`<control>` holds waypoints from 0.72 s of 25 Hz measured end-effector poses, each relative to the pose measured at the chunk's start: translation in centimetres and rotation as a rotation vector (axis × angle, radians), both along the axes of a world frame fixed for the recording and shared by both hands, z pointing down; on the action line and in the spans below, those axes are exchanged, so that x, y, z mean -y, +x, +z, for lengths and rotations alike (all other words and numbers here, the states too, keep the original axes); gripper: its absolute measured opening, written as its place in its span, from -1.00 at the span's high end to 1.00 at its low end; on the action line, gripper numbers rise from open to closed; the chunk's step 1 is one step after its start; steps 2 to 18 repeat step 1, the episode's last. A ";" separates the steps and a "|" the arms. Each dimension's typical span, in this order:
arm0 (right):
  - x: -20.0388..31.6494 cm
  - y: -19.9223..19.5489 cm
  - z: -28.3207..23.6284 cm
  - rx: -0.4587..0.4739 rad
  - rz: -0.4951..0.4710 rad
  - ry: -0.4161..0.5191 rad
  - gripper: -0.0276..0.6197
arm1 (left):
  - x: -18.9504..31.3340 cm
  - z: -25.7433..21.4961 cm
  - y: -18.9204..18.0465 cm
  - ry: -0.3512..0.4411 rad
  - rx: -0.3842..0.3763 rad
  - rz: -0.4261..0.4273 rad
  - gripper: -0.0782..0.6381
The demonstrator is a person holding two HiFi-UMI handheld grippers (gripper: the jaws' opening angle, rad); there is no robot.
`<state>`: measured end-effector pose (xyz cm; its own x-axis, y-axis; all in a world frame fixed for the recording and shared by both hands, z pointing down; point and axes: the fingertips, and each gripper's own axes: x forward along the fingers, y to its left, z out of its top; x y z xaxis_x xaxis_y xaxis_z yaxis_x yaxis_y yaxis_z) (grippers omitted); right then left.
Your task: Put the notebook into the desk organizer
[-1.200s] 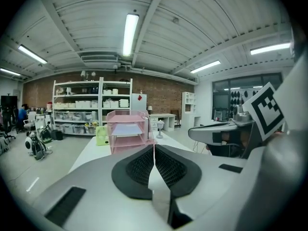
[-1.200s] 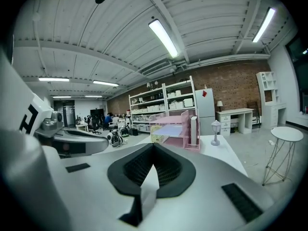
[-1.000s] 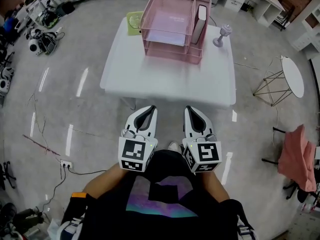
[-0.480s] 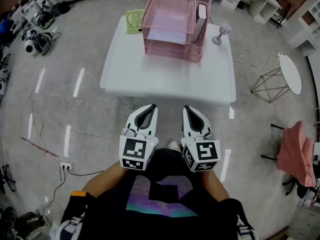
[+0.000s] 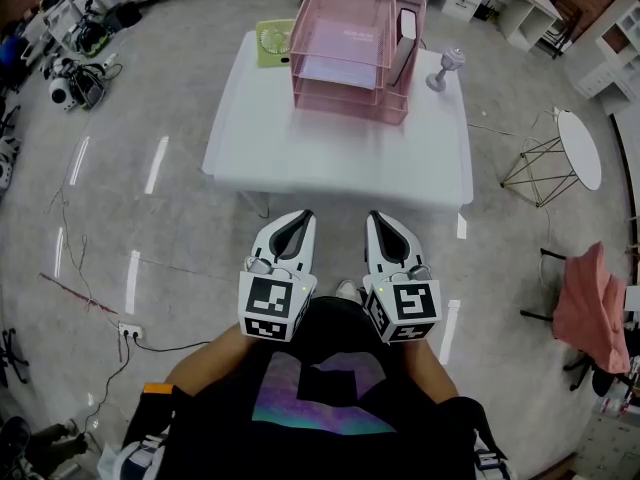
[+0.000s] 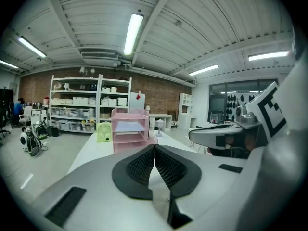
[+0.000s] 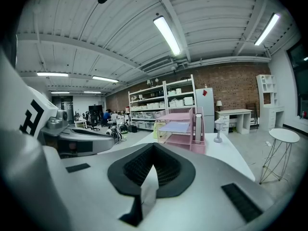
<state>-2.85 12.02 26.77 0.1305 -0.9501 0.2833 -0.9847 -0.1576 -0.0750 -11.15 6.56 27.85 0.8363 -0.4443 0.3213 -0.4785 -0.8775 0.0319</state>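
The pink desk organizer (image 5: pixel 348 50) stands at the far side of the white table (image 5: pixel 335 153). A white-grey notebook (image 5: pixel 404 46) stands upright in its right side slot, and a pale sheet or book (image 5: pixel 330 70) lies in a middle tray. Both grippers hover close to my body, short of the table's near edge. The left gripper (image 5: pixel 298 216) and right gripper (image 5: pixel 380 216) are shut with nothing between their pads. In the left gripper view the left gripper (image 6: pixel 154 146) points at the organizer (image 6: pixel 129 134). In the right gripper view the right gripper (image 7: pixel 154 144) faces the organizer (image 7: pixel 180 129) and upright notebook (image 7: pixel 198 124).
A green desk fan (image 5: pixel 270 43) sits left of the organizer and a small lamp (image 5: pixel 445 68) to its right. A round side table (image 5: pixel 585 153) and a chair with pink cloth (image 5: pixel 590 308) stand at the right. Cables (image 5: pixel 90 288) lie on the floor at the left.
Both grippers keep the same place and stay shut. The table and organizer have shifted slightly in the head view.
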 end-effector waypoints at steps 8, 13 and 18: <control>0.0 -0.1 0.0 0.000 0.001 0.000 0.87 | 0.0 0.0 -0.1 -0.001 0.000 0.001 0.74; 0.0 -0.1 0.0 0.000 0.001 0.000 0.87 | 0.0 0.0 -0.1 -0.001 0.000 0.001 0.74; 0.0 -0.1 0.0 0.000 0.001 0.000 0.87 | 0.0 0.0 -0.1 -0.001 0.000 0.001 0.74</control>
